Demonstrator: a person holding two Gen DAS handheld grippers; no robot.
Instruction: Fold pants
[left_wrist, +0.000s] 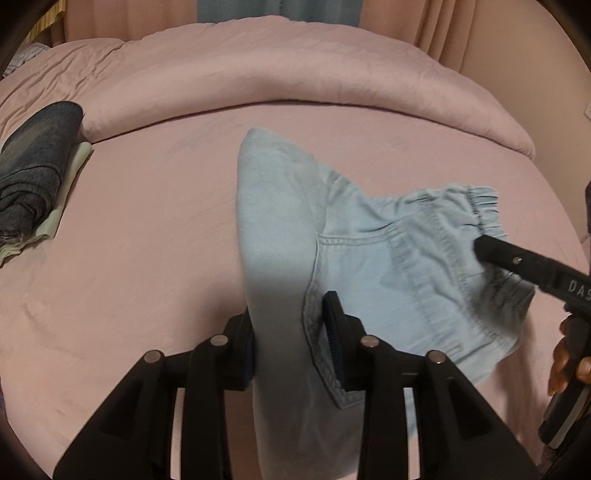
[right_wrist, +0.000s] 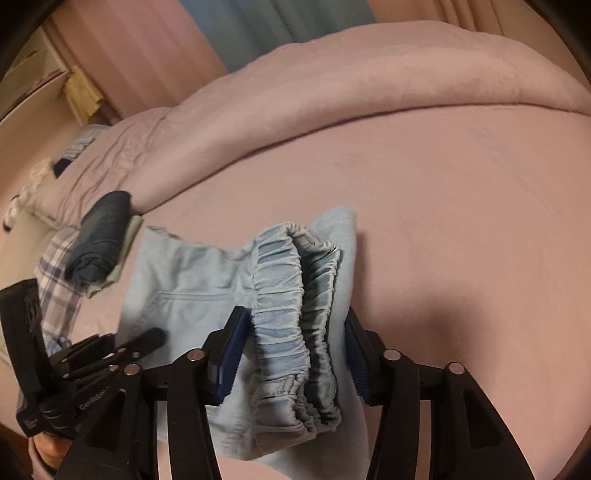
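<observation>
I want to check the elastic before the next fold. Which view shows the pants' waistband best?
The right wrist view: the gathered waistband fills the centre, doubled between the jaws. The left wrist view shows only a short stretch at the pants' far right edge, partly behind the right gripper.

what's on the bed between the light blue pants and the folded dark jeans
Nothing: between the light blue pants and the folded dark jeans, the left wrist view shows only bare pink sheet.

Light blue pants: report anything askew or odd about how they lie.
The light blue pants lie bunched, not flat: a leg panel stands in a peak, and the elastic waistband is doubled and crumpled between the right gripper fingers. No damage visible.
</observation>
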